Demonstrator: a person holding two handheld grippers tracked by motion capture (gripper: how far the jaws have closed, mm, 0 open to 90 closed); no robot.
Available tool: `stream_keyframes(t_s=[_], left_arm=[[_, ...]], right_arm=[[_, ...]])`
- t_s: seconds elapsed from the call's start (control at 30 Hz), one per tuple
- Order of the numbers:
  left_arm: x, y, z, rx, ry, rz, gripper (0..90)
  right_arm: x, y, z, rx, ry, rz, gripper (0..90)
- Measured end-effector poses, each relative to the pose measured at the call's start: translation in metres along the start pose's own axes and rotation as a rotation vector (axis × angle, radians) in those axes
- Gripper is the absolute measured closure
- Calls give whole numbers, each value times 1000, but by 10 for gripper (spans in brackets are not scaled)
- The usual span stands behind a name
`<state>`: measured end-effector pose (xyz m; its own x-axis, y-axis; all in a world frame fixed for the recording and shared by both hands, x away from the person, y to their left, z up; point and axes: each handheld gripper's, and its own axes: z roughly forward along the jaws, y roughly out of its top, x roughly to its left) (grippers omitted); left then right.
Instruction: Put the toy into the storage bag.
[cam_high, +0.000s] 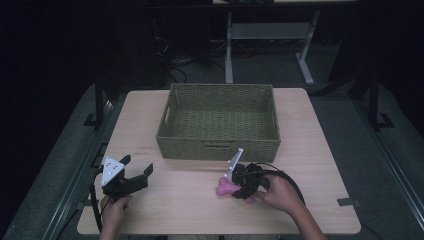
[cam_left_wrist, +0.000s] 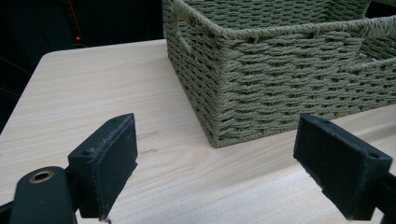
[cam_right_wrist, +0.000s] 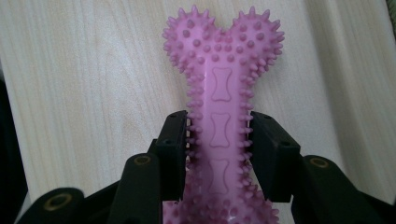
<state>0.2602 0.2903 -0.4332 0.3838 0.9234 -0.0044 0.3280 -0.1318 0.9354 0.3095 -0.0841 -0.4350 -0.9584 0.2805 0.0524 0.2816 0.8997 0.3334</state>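
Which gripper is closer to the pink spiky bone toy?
Right. The right gripper is shut on the pink bone toy's shaft. The left gripper sits open, well away toward the table's left side.

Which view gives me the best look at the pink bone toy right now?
The right gripper view: the pink bone toy lies close up on the table, spiked ends and shaft sharp, with the right gripper pads pressed on its shaft. The high view shows it small, partly covered by that gripper. The left gripper view looks at the basket.

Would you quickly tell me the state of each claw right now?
Left claw: open, nothing between its jaws, over the table beside the basket.
Right claw: closed on the pink bone toy.
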Motion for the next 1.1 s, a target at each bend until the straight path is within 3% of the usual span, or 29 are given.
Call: stream_keyframes(t_s=[0.13,0.87,1.1], left_arm=[[0,0,0,-1,1,2,130],[1,0,1,1,6,-11,130],[-1,0,1,4,4,3,130]], right_arm=[[-3,1,-3,9,-1,-5,580],[-25,6,-55,-94,100,-9,579],[-30,10,-70,-92,95,-14,578]])
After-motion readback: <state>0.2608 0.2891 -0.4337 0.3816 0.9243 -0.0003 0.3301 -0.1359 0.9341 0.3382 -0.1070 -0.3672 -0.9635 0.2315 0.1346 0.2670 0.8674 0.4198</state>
